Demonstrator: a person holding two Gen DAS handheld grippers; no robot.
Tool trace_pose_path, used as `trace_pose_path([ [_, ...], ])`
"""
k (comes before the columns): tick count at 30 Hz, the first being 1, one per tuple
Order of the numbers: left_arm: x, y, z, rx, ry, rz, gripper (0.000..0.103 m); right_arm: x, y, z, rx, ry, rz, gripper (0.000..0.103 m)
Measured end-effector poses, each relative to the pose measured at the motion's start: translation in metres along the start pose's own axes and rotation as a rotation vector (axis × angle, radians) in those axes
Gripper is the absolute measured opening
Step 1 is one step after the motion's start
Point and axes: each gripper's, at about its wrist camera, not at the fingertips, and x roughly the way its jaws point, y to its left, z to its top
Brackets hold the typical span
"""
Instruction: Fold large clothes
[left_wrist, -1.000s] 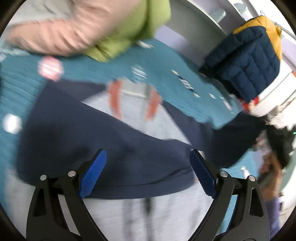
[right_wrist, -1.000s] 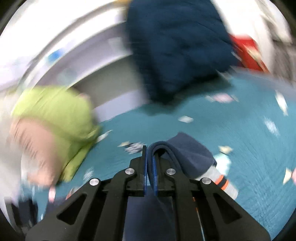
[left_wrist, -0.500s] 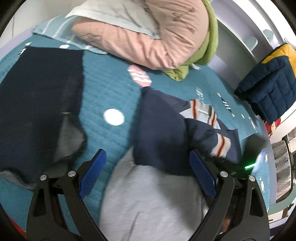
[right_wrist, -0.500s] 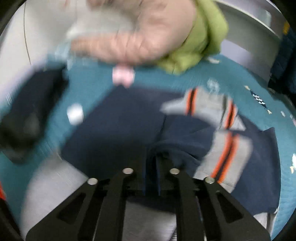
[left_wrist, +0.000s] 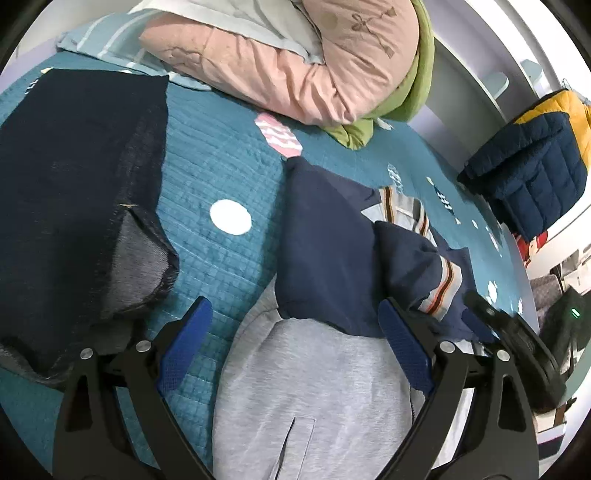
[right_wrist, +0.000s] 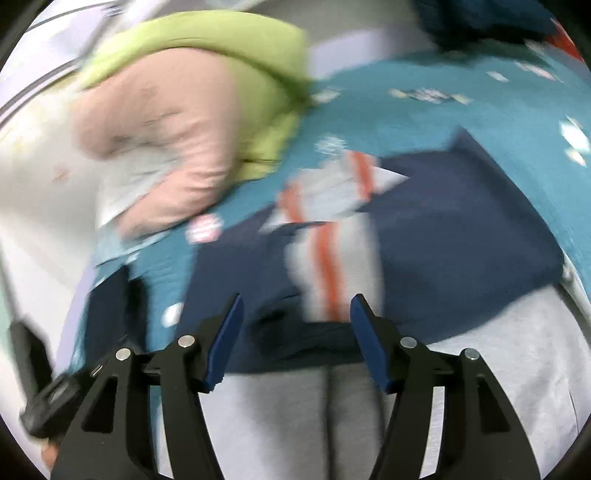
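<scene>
A crowded bed (left_wrist: 221, 155) here, under a teal quilted cover dotted with small printed patches. Along the far side sits a puffy pink quilt (left_wrist: 295, 74) with a lime-green layer (left_wrist: 417, 96) folded under it, and a striped pale-blue pillow (left_wrist: 110, 40) peeks out beside it. On the left lies one dark navy knit garment (left_wrist: 74, 166), flat, its loose-woven grey inner face turned up at a corner. Off at the right edge, one navy-and-yellow quilted puffer jacket (left_wrist: 532, 162) is heaped up, well apart from the work.

Centre stage: the sweatshirt (left_wrist: 332, 251), navy across the top, soft grey fleece below, two sleeves with orange and brown stripes folded in over the navy chest. It lies on the cover between the dark knit and the puffer, its grey lower part running toward the camera.

The left tongs (left_wrist: 295, 354) hover spread wide over the grey part, blue ribbed pads gripping nothing. In the blurred right wrist view, the right tongs (right_wrist: 295, 339) are also parted, empty, above the sweatshirt (right_wrist: 443, 229) where navy meets grey. The right device shows black at the left view's right edge, beside a sleeve cuff.
</scene>
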Motion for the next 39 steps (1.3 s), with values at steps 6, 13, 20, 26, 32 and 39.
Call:
trace_pose_path([
  [6,0.007,0.002,0.003,0.029,-0.006,0.021,0.091,0.043,-0.025,0.014,0.161,0.075,-0.020,0.010],
  [13,0.009,0.011,0.008,0.010,-0.025,0.067,0.091,0.015,0.103,0.039,-0.123,0.030,0.348,0.014],
  [20,0.015,0.006,0.011,0.019,-0.025,0.103,0.091,-0.011,0.090,0.055,-0.121,-0.008,0.326,0.050],
  [26,0.048,-0.028,0.045,0.134,-0.018,0.108,0.092,-0.009,-0.009,0.084,-0.133,-0.004,0.015,0.050],
  [32,0.117,-0.046,0.104,0.198,0.124,0.196,0.092,0.001,-0.083,0.124,-0.120,0.035,-0.180,0.059],
  [39,0.175,-0.048,0.130,0.212,0.295,0.264,0.092,0.040,-0.141,0.154,-0.011,0.166,-0.253,0.063],
])
